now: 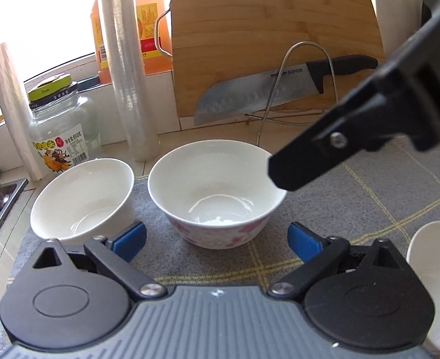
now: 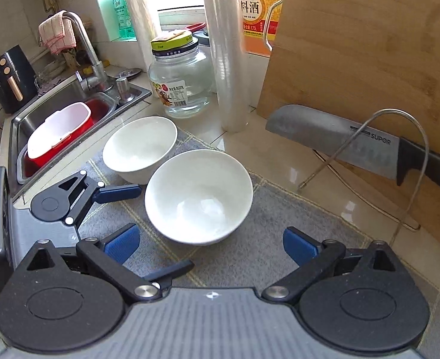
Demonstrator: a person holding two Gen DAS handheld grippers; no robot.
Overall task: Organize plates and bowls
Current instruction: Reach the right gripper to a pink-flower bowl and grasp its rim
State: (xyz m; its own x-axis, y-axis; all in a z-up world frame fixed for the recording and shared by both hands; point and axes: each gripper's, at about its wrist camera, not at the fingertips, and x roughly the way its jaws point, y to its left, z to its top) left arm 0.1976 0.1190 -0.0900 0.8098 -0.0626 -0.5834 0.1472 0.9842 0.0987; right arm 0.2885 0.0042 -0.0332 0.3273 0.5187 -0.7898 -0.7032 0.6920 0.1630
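Flowered bowl [image 1: 217,194]: upright on the grey cloth [image 1: 369,203] on the counter [image 2: 279,164], just ahead of both grippers.
Plain bowl [image 1: 82,197]: tilted, just beside the flowered one, on its left in the left wrist view.
Key relation: flowered bowl sits centred ahead of the left gripper [image 1: 217,240]; no long axis, round.
Left fingers [image 1: 130,237]: wide apart, holding nothing.
Right gripper [image 2: 209,246]: fingers apart, empty, also facing the bowl.
Behind: knife [image 2: 339,140] on a wire rack, cutting board [image 1: 264,30], glass jar [image 2: 181,80].
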